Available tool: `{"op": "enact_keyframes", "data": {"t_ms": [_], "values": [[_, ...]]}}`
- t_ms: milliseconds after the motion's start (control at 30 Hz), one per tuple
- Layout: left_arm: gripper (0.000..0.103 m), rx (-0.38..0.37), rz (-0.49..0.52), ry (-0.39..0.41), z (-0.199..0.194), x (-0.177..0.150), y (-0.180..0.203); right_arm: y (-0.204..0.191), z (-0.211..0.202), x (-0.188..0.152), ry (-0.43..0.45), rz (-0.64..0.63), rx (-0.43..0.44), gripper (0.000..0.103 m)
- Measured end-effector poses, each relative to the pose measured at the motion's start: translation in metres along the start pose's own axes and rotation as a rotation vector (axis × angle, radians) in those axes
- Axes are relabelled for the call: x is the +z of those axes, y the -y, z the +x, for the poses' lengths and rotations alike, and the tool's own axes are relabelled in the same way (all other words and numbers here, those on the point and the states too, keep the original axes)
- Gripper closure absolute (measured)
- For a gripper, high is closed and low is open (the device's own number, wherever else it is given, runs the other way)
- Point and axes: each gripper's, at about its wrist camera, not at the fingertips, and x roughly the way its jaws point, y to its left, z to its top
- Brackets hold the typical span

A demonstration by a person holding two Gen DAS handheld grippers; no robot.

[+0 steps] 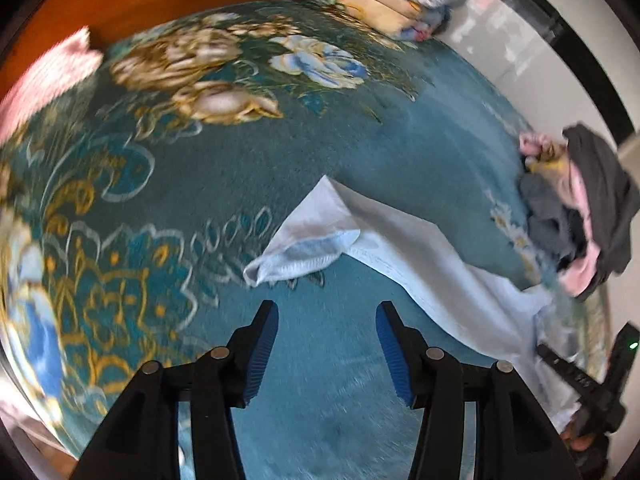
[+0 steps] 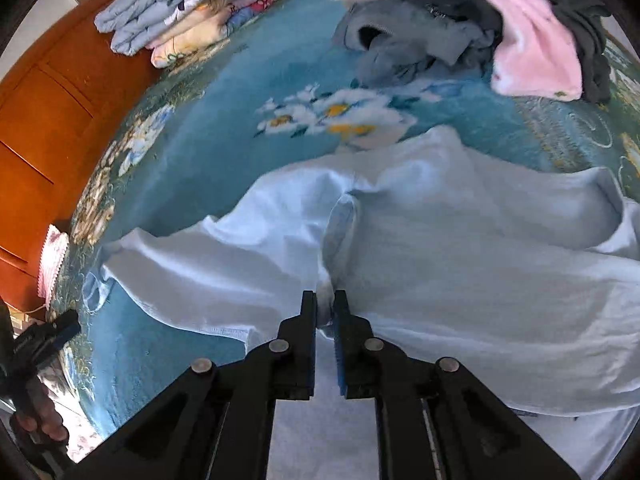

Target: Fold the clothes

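Note:
A pale blue shirt point(image 1: 400, 248) lies spread and rumpled on the teal flowered bedspread point(image 1: 340, 152). One ribbed opening of it points toward my left gripper point(image 1: 326, 306). That gripper hovers open just short of the opening, over bare bedspread, with nothing between its fingers. In the right wrist view the shirt point(image 2: 460, 260) fills the foreground. My right gripper point(image 2: 325, 296) points down at its near edge. The jaws stand a narrow gap apart, with a fold of the shirt between the tips. Creases run out from there.
A loose heap of grey, dark and pink clothes point(image 2: 460, 28) lies on the far side of the shirt. Folded quilts point(image 2: 172, 12) are stacked by the orange wooden headboard point(image 2: 48, 112). A pink cloth point(image 1: 44, 80) lies at the bed's edge.

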Motion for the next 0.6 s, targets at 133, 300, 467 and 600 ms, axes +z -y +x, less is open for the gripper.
{"op": "enact_keyframes", "data": {"t_ms": [133, 300, 467, 600], "values": [[0.048, 0.123, 0.178, 0.016, 0.013, 0.011, 0.017, 0.0, -0.016, -0.002, 0.031, -0.005, 0.104, 0.059], [0.047, 0.271, 0.376, 0.05, 0.027, 0.021, 0.029, 0.014, -0.061, -0.008, 0.118, -0.026, 0.173, 0.057], [0.044, 0.287, 0.547, 0.018, 0.045, 0.016, 0.043, 0.05, -0.086, -0.021, 0.162, 0.058, 0.156, 0.056], [0.044, 0.276, 0.492, 0.024, 0.055, 0.028, 0.04, 0.073, -0.09, -0.03, 0.16, 0.143, 0.156, 0.056]]}}
